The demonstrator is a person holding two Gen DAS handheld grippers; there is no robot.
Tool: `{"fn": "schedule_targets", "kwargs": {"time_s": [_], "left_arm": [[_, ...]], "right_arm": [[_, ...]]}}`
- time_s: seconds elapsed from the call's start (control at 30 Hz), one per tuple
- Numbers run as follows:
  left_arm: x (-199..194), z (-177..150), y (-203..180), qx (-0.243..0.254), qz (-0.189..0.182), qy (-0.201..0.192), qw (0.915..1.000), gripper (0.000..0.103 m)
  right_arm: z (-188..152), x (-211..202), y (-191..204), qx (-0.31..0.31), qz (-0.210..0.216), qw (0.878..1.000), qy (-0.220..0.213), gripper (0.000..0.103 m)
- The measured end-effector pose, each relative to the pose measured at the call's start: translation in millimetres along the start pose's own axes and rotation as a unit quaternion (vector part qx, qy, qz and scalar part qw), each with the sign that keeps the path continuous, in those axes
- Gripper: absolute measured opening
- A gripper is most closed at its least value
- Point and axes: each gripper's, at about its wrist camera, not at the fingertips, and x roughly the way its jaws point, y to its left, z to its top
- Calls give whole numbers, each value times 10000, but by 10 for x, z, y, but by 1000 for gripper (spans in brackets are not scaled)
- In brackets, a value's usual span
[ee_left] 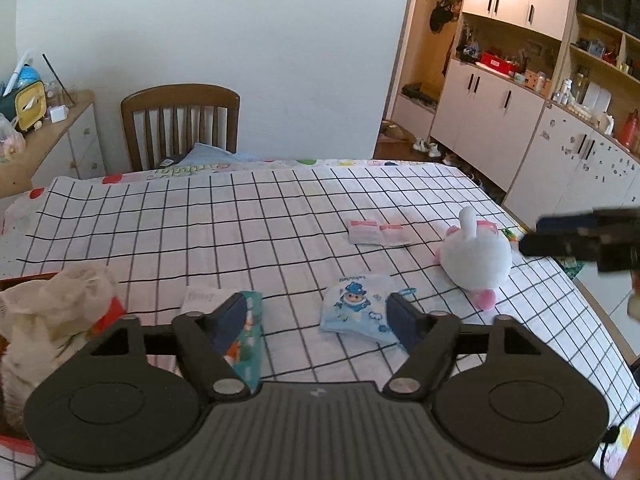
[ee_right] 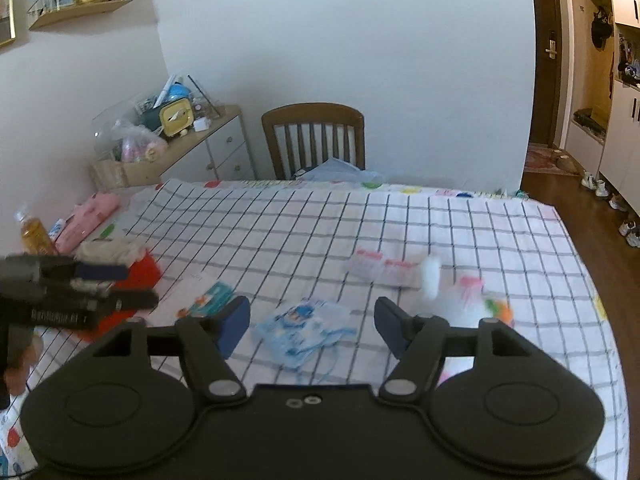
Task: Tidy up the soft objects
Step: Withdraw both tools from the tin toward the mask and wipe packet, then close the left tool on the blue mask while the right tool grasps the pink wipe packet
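Both grippers gape above, perhaps, masks.

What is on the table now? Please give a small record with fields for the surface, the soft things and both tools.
surface: table with grid cloth
plush toy: white and pink, lying near the right edge
blue mask pack, flat, ahead of the left tool
teal tissue pack, beside the left tool's left finger
cream cloth, heaped at far left
left tool, open, holding nothing
right tool, open, holding nothing
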Motion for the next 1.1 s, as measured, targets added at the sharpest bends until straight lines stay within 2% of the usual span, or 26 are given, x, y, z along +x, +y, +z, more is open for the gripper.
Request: {"fn": "schedule_targets", "kwargs": {"time_s": [0.17,0.4,0.6,0.73,1.1], "left_arm": [[199,55,-107,-59,25,18,10000,82],[452,86,-176,-73,105,96,9999,86],[645,68,-191,17,174,165,9997,87],[742,49,-194,39,166,137,9998,100],[1062,12,-257,27,12,162,9999,101]], "right_arm": [[268,262,-212,-30,-109,9999,39,79],[531,732,-394,363,-179,9990,179,94],[623,1214,-494,889,-329,9943,494,96],[642,1523,-505,1022,-605,9906,685,96],[575,2225,-556,1195,-1168,9775,1288,97]]}}
